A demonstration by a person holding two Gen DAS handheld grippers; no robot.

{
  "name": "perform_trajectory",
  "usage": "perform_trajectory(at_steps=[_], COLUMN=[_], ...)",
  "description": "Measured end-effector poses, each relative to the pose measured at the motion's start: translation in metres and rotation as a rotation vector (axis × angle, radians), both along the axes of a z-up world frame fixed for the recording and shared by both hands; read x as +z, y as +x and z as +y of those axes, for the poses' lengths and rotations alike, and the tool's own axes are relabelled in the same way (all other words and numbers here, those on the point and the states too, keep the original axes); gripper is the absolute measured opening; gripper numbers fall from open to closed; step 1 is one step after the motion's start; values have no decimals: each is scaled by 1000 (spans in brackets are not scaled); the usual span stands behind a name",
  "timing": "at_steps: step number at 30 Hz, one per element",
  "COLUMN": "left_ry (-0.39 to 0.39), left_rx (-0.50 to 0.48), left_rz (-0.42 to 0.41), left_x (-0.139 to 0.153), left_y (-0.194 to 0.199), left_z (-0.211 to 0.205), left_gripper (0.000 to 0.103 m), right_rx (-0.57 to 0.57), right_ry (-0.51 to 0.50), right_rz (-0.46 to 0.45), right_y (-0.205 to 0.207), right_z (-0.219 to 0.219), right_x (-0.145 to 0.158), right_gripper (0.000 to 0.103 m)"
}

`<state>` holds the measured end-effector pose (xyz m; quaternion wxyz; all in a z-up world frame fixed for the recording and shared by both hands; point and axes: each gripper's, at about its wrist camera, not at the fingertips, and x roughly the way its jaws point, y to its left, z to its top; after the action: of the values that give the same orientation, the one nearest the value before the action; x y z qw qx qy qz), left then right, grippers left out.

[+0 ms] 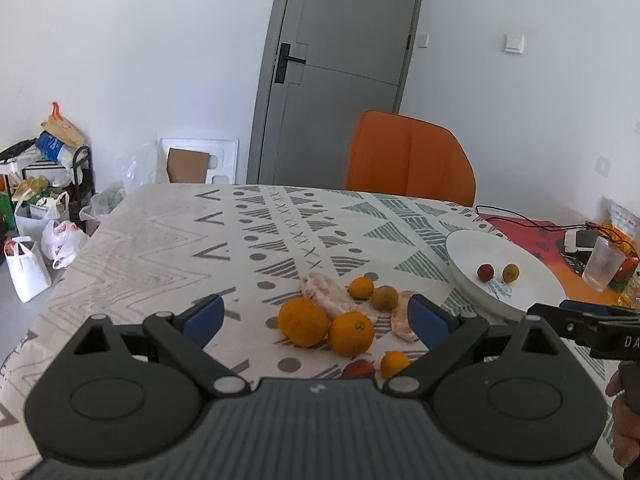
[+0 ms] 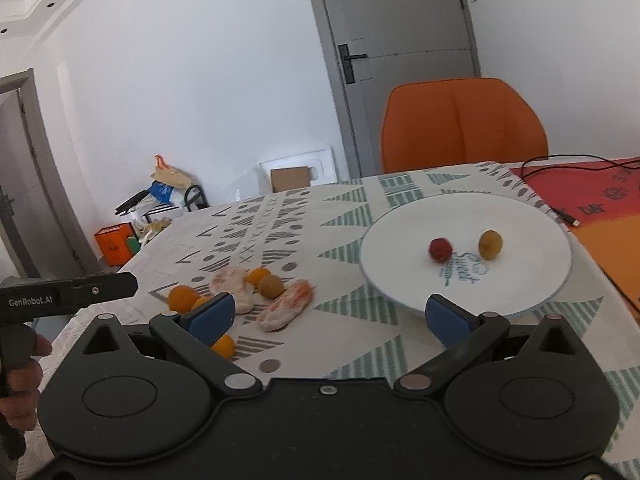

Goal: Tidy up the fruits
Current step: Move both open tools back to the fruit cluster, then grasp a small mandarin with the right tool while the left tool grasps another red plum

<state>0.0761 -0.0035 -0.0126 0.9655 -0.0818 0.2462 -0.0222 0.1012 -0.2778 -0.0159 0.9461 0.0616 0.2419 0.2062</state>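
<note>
Both the left gripper point(image 1: 316, 316) and right gripper point(image 2: 328, 316) have jaws released, empty; oranges point(image 1: 303, 322) lie left of the plate point(image 2: 520, 216) on the bench point(image 1: 160, 240).

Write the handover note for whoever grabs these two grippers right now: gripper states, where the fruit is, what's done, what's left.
Left gripper: open, empty, aimed at the fruit pile on the patterned tablecloth.
Right gripper: open, empty, near the front rim of the white round plate.
Done: one small red fruit and one small yellow-brown fruit lie on the plate, apart from each other.
Left on the cloth: two large oranges, three smaller orange fruits, a brown round fruit, a red fruit partly hidden by the left gripper, and two pale peeled pomelo pieces.
</note>
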Motion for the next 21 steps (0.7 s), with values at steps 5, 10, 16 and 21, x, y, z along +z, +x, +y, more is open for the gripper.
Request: perform_trajectory(at_steps=[5, 10, 16, 21], left_ry=[-8, -16, -26, -46], left_rx=[9, 14, 1, -20], left_rz=[4, 16, 32, 54], left_x=[-4, -10, -20, -28], left_y=[-5, -6, -5, -2], left_z=[6, 10, 11, 11], left_gripper=[97, 95, 92, 79], right_rx=[23, 39, 74, 102], right_ry=[-3, 3, 4, 3], right_rz=[22, 47, 61, 62], right_y=[-1, 1, 0, 2], right_z=[9, 14, 23, 32], right_x=[-2, -8, -13, -15], right_gripper=[103, 103, 103, 102])
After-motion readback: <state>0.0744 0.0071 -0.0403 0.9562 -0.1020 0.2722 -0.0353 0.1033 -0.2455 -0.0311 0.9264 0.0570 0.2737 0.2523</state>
